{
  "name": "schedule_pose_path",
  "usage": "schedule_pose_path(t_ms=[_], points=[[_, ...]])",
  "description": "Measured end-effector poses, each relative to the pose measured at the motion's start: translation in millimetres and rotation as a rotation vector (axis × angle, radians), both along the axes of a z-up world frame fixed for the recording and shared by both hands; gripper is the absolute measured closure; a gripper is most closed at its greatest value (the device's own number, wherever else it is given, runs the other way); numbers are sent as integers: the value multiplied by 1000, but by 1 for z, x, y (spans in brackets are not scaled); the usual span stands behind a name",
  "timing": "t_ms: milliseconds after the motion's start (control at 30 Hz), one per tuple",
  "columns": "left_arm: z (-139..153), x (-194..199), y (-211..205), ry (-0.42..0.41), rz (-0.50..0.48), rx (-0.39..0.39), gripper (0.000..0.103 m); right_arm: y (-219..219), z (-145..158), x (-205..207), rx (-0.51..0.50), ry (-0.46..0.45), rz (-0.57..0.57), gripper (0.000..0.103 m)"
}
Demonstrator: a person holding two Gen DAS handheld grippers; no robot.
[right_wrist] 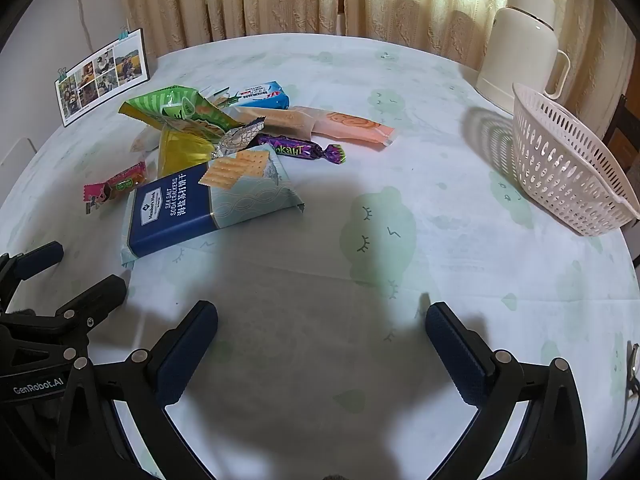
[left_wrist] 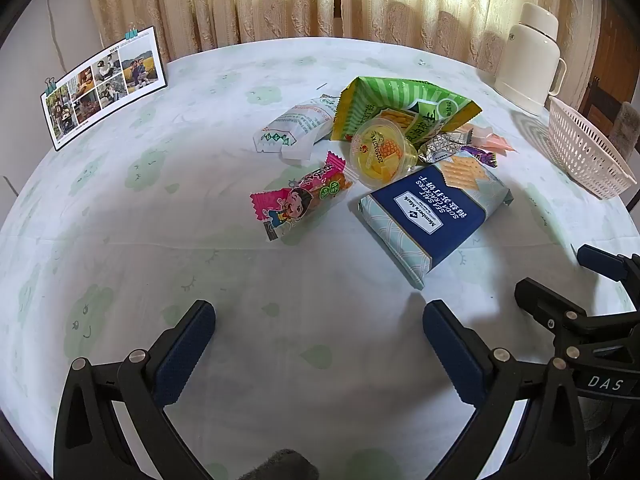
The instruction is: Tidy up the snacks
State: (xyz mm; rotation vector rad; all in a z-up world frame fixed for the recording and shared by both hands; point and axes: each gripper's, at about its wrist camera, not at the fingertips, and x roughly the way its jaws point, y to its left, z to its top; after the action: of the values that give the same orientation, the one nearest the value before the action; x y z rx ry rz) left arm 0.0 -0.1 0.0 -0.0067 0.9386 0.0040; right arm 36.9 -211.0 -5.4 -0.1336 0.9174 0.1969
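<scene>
Only the left wrist view shows the fruit cup, ahead of the wide-open, empty left claw; only the right view shows the blue-white packet (behind the green bag). The right claw gapes empty too. The cracker box lies ahead-left of it on the table, the white basket ahead-right, unobstructed.

one basket, one thermos, two candies
</scene>
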Motion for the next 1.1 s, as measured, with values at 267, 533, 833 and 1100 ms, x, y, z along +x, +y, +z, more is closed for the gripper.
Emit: schedule_pose_path(t_ms=[267,533,833,1100], points=[[0,-1,0,-2,8,-1,0,0,0,0,0,-1,0,0],[-1,-9,3,-6,14,0,0,0,0,0,0,0,0,0],[0,-2,8,25,-49,-3,0,-1,0,0,1,0,0,0],[1,-3,10,17,-60,-15,0,-1,0,0,0,0,0,0]])
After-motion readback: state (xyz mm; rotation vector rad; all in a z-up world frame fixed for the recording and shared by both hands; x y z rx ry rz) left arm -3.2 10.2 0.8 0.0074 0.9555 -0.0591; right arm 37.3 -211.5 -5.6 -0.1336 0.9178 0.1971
